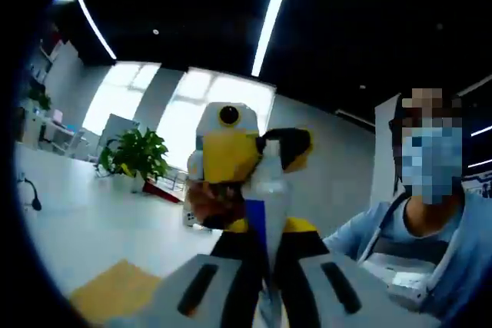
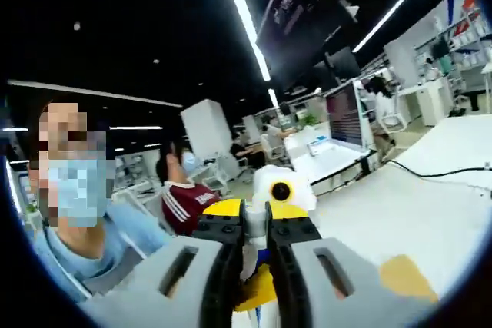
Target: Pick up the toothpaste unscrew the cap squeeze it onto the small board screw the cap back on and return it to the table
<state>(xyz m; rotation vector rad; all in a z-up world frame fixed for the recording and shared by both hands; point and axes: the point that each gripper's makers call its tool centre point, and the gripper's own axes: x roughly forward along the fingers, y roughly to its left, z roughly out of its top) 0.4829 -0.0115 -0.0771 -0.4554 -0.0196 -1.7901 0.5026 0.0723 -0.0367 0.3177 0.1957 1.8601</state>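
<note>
- Two grippers meet on the toothpaste tube (image 1: 266,190), which is held up in the air between them, well above the white table (image 1: 84,228).
- Your left gripper (image 1: 261,245) has its jaws closed almost to touching around the tube's lower body, as the left gripper view shows.
- Your right gripper (image 2: 256,226) has its jaws drawn in to a narrow slit. They seem to pinch the cap end, though the cap itself is hidden, so I cannot tell whether it is on or off.
- My read is that a cap turn is in hand. Keep the left grip firm but low on the tube, so you do not press paste out early.
- Turn with the right wrist about the tube's long axis. Hold both grippers in line so the thread does not bind.
- Expect the tube to be soft. Its pale, slightly translucent wall with a blue stripe looks likely to buckle under a hard squeeze.
- Expect the cap to be small and smooth, so it may slip between the flat jaw faces. Seat it squarely before you twist.
- Note the small board (image 1: 115,291), a flat tan slab with a matte face lying on the table below. Bring the nozzle over it before you squeeze.
</note>
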